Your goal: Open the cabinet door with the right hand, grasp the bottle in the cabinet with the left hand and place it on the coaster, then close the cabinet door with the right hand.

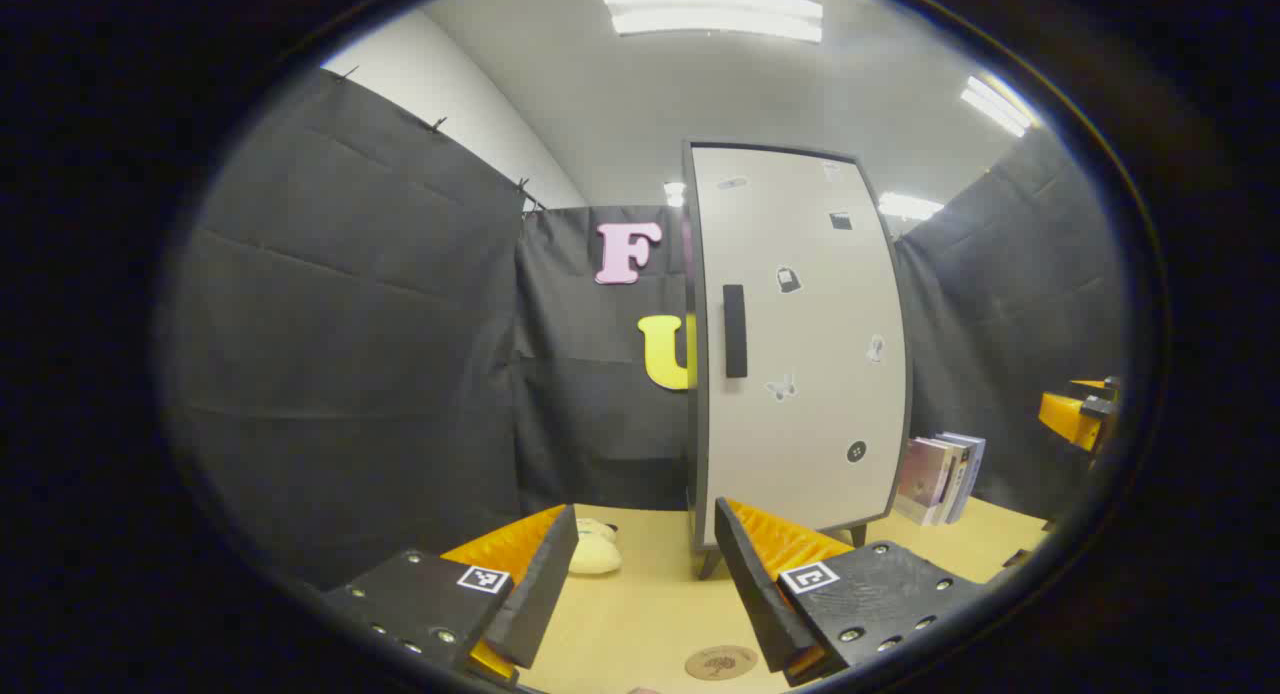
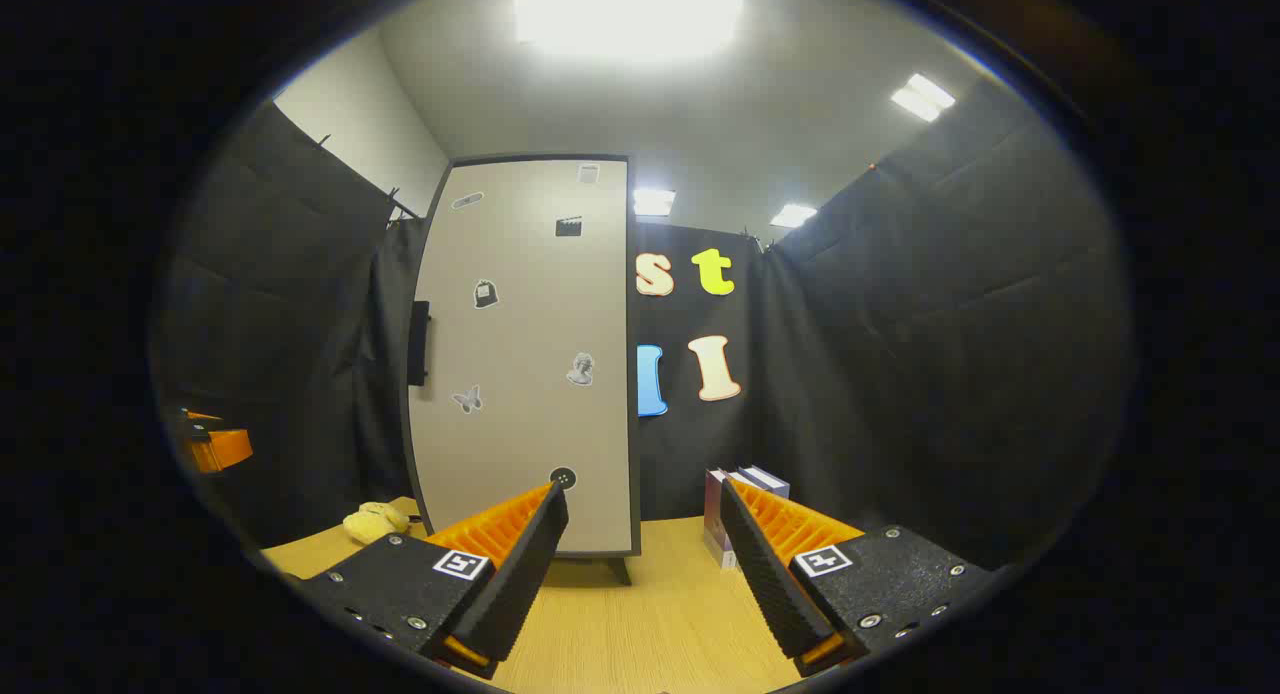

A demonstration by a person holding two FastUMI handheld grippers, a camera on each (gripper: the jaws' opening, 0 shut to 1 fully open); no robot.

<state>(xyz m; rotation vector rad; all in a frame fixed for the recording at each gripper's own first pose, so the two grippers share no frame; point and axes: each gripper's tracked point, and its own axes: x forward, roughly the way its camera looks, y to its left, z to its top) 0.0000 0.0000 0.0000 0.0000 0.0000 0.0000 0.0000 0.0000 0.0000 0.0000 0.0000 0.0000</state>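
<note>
A tall white cabinet (image 1: pixel 800 354) with small stickers stands on the wooden table, its door closed and a dark vertical handle (image 1: pixel 735 330) on the door's left side. In the right gripper view the same cabinet (image 2: pixel 525 354) rises left of centre, its handle (image 2: pixel 419 342) at the left edge. A round brown coaster (image 1: pixel 721 662) lies on the table between my left gripper's fingers. My left gripper (image 1: pixel 645 599) is open and holds nothing. My right gripper (image 2: pixel 645 564) is open too, some way from the cabinet. The bottle is hidden behind the door.
A few books (image 1: pixel 940 477) stand upright right of the cabinet, also in the right gripper view as books (image 2: pixel 745 514). A pale yellow soft toy (image 1: pixel 594 551) lies left of the cabinet; the toy (image 2: pixel 375 521) shows again. Black cloth walls close in the wooden table (image 2: pixel 650 614).
</note>
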